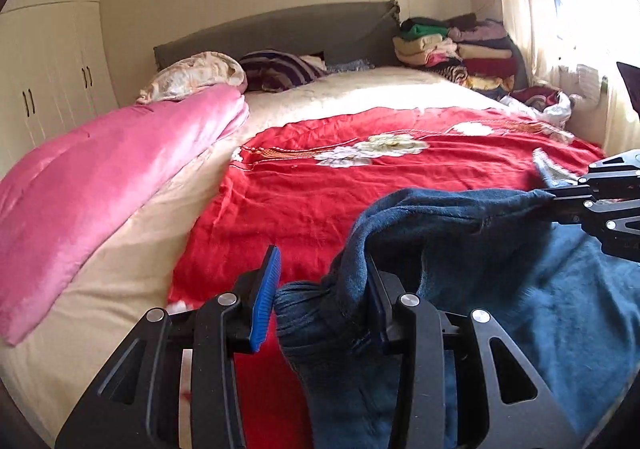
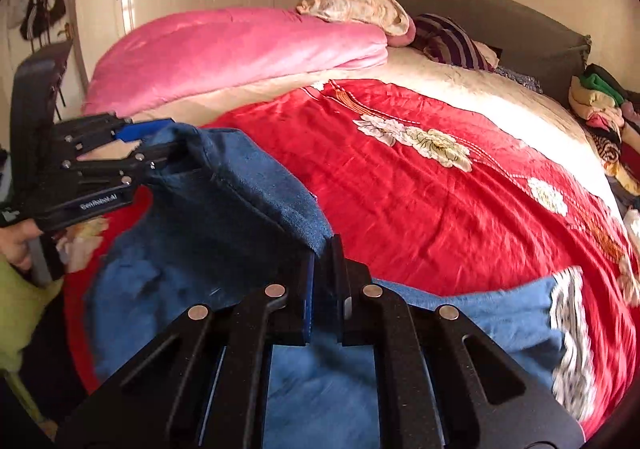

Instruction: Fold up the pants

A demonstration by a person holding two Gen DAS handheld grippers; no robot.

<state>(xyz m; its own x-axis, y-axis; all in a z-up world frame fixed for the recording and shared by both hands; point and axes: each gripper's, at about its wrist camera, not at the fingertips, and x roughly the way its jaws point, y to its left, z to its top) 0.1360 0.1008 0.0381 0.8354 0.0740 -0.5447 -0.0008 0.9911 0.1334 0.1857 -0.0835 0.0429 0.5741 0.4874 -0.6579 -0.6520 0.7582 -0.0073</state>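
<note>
Pants point(image 1: 472, 233), one pair, dark blue soft fabric, lay on the red floral bedspread point(image 1: 320, 201) at the near end of the bed, with one edge lifted between the two tools. Left tool point(image 1: 320, 297): black frame with blue ribbed pads, jaws partly apart with a bunched fold of the pants between them; the right finger was buried in the cloth, and pad pressure could not be told. Right tool point(image 2: 326, 289): jaws together, clamped on the pants edge. Count: two tools, one pair of pants, one red bedspread, one folded pink quilt point(image 2: 240, 49), one striped pillow point(image 2: 452, 37), one pile of folded clothes point(image 1: 460, 49) by the headboard. Writing: white lettering on the side of the left tool, seen from the right wrist, looked like "GenRobot.AI". A hand point(image 2: 16, 241) held that tool's grip.
</note>
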